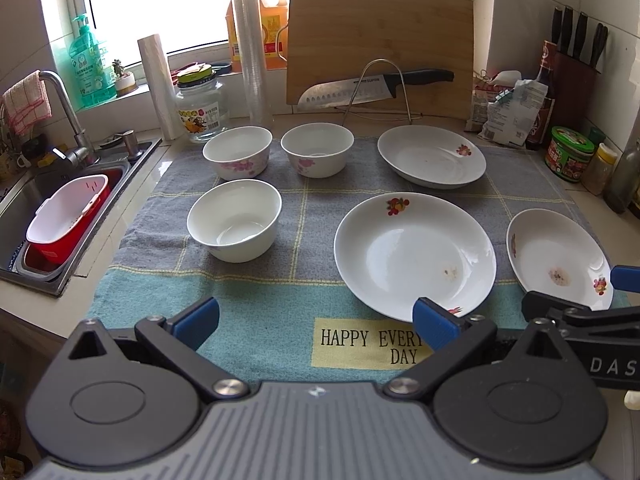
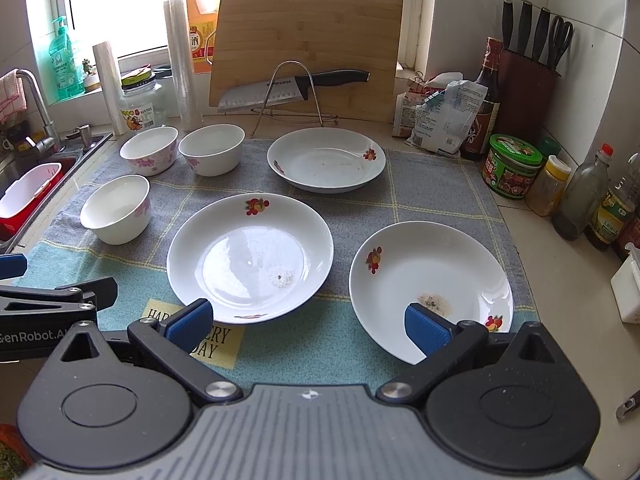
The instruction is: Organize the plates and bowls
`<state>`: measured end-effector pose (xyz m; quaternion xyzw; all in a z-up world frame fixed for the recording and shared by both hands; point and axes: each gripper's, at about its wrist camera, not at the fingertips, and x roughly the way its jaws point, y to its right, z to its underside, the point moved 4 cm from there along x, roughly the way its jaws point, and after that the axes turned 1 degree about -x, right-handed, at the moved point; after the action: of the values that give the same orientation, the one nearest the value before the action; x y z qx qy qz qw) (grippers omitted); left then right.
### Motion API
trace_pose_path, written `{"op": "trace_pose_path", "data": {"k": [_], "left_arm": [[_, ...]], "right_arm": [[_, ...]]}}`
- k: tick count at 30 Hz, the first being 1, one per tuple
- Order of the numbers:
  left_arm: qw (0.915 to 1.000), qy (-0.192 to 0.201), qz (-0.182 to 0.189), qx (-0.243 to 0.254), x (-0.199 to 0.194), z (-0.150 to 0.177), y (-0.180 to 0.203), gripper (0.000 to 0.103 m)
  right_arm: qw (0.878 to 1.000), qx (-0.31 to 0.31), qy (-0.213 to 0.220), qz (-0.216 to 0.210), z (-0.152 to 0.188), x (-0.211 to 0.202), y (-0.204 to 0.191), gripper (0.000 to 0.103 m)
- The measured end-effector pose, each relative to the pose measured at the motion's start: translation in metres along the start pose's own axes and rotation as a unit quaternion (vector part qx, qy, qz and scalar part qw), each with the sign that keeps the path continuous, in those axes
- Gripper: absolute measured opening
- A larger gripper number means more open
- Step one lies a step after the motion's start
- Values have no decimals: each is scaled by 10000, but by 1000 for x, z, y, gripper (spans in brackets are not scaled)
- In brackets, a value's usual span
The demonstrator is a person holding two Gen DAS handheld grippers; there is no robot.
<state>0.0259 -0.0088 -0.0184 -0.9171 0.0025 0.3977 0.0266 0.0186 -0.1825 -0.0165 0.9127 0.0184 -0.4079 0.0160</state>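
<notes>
Three white bowls sit on the grey-blue mat: two at the back [image 1: 237,151] [image 1: 317,149] and one nearer [image 1: 234,219]. Three white flowered plates lie to their right: a back plate [image 1: 432,156], a middle plate [image 1: 414,255] and a right plate [image 1: 560,258]. They also show in the right wrist view: back plate [image 2: 326,159], middle plate [image 2: 250,257], right plate [image 2: 430,286]. My left gripper [image 1: 316,322] is open and empty above the mat's front edge. My right gripper [image 2: 308,326] is open and empty, its right finger over the right plate's near rim.
A sink [image 1: 60,208] with a red and white basket lies at the left. A cutting board [image 1: 380,48], knife on a rack [image 1: 376,88], jar and rolls stand at the back. Bottles, jars and a knife block [image 2: 528,92] crowd the right side.
</notes>
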Motion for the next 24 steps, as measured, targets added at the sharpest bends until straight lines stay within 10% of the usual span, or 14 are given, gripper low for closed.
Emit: {"op": "trace_pose_path", "data": {"k": [24], "left_arm": [[10000, 36, 33, 28, -4, 2, 3, 102]], "right_arm": [[10000, -20, 79, -37, 0, -5, 6, 103]]}}
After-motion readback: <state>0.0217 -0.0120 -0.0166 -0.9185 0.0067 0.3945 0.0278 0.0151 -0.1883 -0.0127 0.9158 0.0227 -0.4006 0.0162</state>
